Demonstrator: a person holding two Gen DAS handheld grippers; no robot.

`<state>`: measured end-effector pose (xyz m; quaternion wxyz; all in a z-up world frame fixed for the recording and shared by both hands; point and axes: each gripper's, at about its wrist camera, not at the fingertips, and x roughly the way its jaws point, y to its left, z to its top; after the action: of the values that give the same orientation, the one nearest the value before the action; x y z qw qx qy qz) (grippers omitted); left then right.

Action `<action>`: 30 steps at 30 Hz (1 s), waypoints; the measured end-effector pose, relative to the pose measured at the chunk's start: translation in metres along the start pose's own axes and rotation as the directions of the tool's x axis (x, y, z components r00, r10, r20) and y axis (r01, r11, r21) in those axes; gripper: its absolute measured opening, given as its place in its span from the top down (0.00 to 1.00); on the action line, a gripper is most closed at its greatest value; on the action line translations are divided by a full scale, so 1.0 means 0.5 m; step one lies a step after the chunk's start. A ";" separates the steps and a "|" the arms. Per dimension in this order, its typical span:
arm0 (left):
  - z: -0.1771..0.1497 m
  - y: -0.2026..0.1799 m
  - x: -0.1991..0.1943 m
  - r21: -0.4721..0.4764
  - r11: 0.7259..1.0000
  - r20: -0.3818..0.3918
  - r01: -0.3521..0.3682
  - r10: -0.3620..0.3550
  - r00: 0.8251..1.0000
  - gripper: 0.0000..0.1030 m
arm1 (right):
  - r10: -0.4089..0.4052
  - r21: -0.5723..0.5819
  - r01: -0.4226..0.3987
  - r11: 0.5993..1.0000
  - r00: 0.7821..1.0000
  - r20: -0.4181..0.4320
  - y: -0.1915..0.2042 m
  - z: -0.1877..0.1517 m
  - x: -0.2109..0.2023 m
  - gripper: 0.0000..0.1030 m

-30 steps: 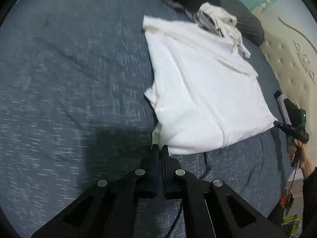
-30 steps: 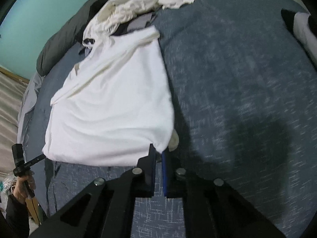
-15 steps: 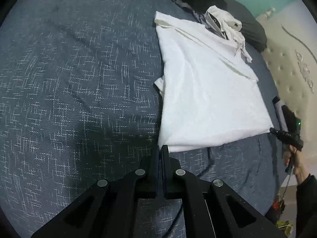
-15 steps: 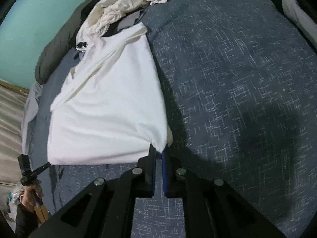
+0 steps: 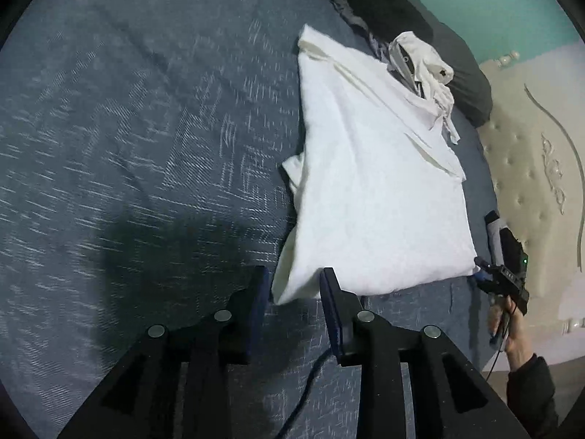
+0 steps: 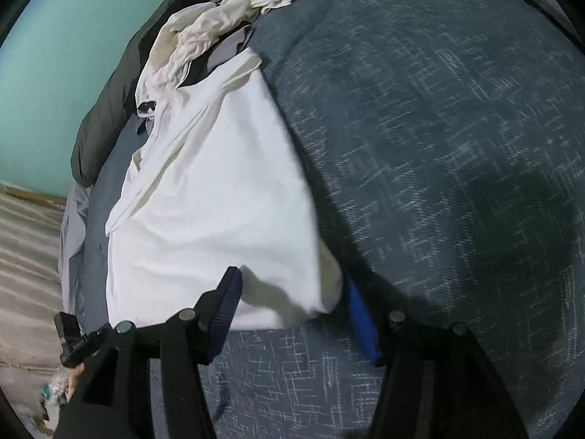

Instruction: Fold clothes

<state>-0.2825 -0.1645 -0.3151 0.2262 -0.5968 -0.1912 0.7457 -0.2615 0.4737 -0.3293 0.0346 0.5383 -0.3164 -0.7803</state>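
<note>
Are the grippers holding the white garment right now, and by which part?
Neither holds it. Both the left gripper and right gripper have just been opening; a near corner of the white garment lies loose between each pair.

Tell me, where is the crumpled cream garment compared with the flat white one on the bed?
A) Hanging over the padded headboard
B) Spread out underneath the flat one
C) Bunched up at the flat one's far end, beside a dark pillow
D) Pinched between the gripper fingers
C: the crumpled cream garment lies bunched at the far end of the flat white garment, against the dark pillow, on the blue bedspread.
</note>
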 end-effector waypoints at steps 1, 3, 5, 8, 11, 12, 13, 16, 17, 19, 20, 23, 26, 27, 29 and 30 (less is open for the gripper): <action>0.001 -0.002 0.010 -0.010 1.000 -0.003 0.010 -0.010 1.000 0.69 | -0.011 -0.007 0.011 1.000 1.000 0.000 0.003 0.001 0.002 0.44; 0.000 -0.001 0.024 -0.029 0.999 -0.008 0.032 -0.032 0.999 0.69 | -0.039 -0.016 0.039 0.999 0.999 -0.005 0.005 0.003 0.006 0.49; -0.004 0.001 0.034 -0.053 0.997 -0.016 0.064 -0.065 0.998 0.70 | -0.078 -0.036 0.078 0.996 0.997 0.010 0.011 0.003 0.005 0.63; -0.005 -0.001 0.041 -0.066 0.994 -0.015 0.093 -0.094 0.995 0.75 | -0.101 -0.067 0.101 0.993 0.995 -0.004 0.023 -0.001 0.013 0.84; -0.002 -0.008 0.033 -0.055 0.994 0.000 0.095 -0.095 0.996 0.92 | -0.091 -0.079 0.090 0.993 0.996 -0.006 0.032 -0.003 0.012 0.91; 0.000 -0.013 0.029 -0.052 0.994 0.001 0.101 -0.101 0.995 0.93 | -0.083 -0.078 0.083 0.994 0.997 0.000 0.034 -0.002 0.008 0.92; 0.002 -0.019 0.024 -0.046 0.994 0.006 0.102 -0.102 0.995 0.93 | -0.069 -0.069 0.070 0.995 0.998 0.015 0.032 0.000 -0.003 0.92; 0.006 -0.034 -0.010 -0.021 0.994 0.017 0.105 -0.104 0.994 0.94 | -0.048 -0.071 0.052 0.996 0.997 0.056 0.039 0.007 -0.041 0.93; 0.006 -0.040 -0.021 -0.010 0.994 0.015 0.105 -0.104 0.994 0.94 | -0.041 -0.079 0.045 0.996 0.997 0.061 0.045 0.009 -0.054 0.93; 0.004 -0.054 -0.043 0.023 0.995 0.011 0.097 -0.097 0.995 0.94 | -0.026 -0.095 0.033 0.995 0.997 0.071 0.057 0.013 -0.079 0.93; 0.001 -0.061 -0.056 0.037 0.995 0.012 0.094 -0.095 0.995 0.95 | -0.025 -0.109 0.033 0.993 0.997 0.069 0.064 0.012 -0.089 0.93; -0.004 -0.077 -0.091 0.047 0.995 0.029 0.091 -0.092 0.995 0.98 | -0.024 -0.148 0.033 0.988 0.998 0.062 0.092 0.008 -0.117 0.93; -0.016 -0.090 -0.125 0.061 0.995 0.033 0.082 -0.085 0.996 0.98 | -0.017 -0.171 0.027 0.985 0.998 0.060 0.111 -0.005 -0.159 0.94; -0.022 -0.094 -0.135 0.066 0.995 0.033 0.080 -0.082 0.996 0.98 | -0.014 -0.181 0.025 0.983 0.998 0.063 0.117 -0.009 -0.173 0.94; -0.043 -0.101 -0.148 0.078 0.994 0.019 0.075 -0.077 0.997 0.98 | -0.009 -0.198 0.022 0.980 0.998 0.063 0.127 -0.017 -0.200 0.94; -0.053 -0.104 -0.155 0.081 0.994 0.014 0.074 -0.075 0.997 0.98 | -0.008 -0.207 0.021 0.978 0.998 0.061 0.131 -0.023 -0.211 0.94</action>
<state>-0.2366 -0.1651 -0.2297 0.2763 -0.5733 -0.1850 0.7488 -0.2259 0.4580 -0.2106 0.0752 0.5104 -0.2304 -0.8251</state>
